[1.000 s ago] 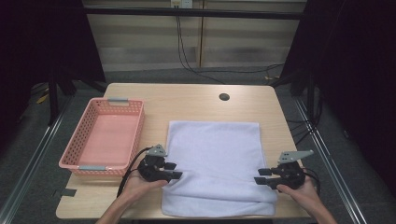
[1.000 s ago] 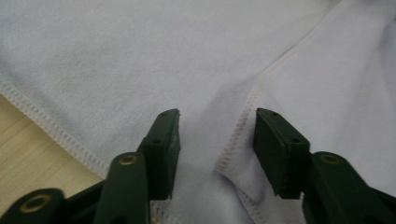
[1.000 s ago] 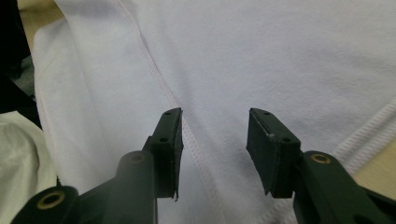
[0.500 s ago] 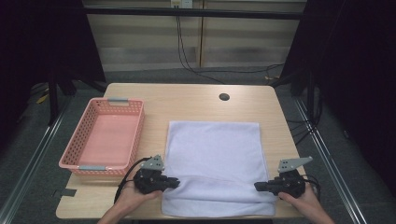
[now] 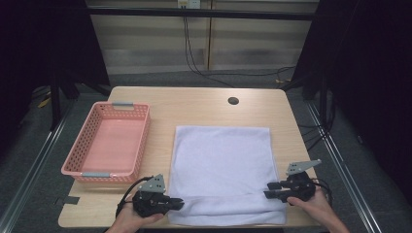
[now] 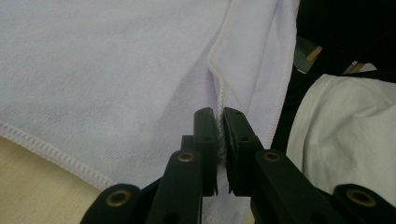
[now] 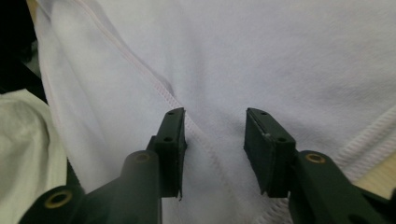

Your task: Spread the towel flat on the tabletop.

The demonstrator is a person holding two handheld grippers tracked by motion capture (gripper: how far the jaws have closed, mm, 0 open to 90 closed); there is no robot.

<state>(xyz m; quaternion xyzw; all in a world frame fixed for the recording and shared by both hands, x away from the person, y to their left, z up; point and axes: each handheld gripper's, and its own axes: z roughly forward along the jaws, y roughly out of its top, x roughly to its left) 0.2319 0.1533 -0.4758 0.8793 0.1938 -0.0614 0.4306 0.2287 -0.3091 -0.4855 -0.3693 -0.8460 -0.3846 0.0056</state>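
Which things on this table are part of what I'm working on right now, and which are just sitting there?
In the job:
- white towel, near edge folded up
- left tongs, shut on the towel's hem
- right tongs, jaws just opened, towel edge between them, pads not pressing

Lying about:
- pink basket, beside the towel
- table with its cable hole

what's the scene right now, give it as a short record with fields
work in hand: folding a white towel on the wooden table
towel state: spread flat, near edge lifted into a low fold
left gripper: shut on the towel's hem at the near left corner
right gripper: jaws apart, having just opened; towel hem lies between them, pads not pressing
pink basket: left of the towel, nothing in it
table hole: beyond the towel's far edge
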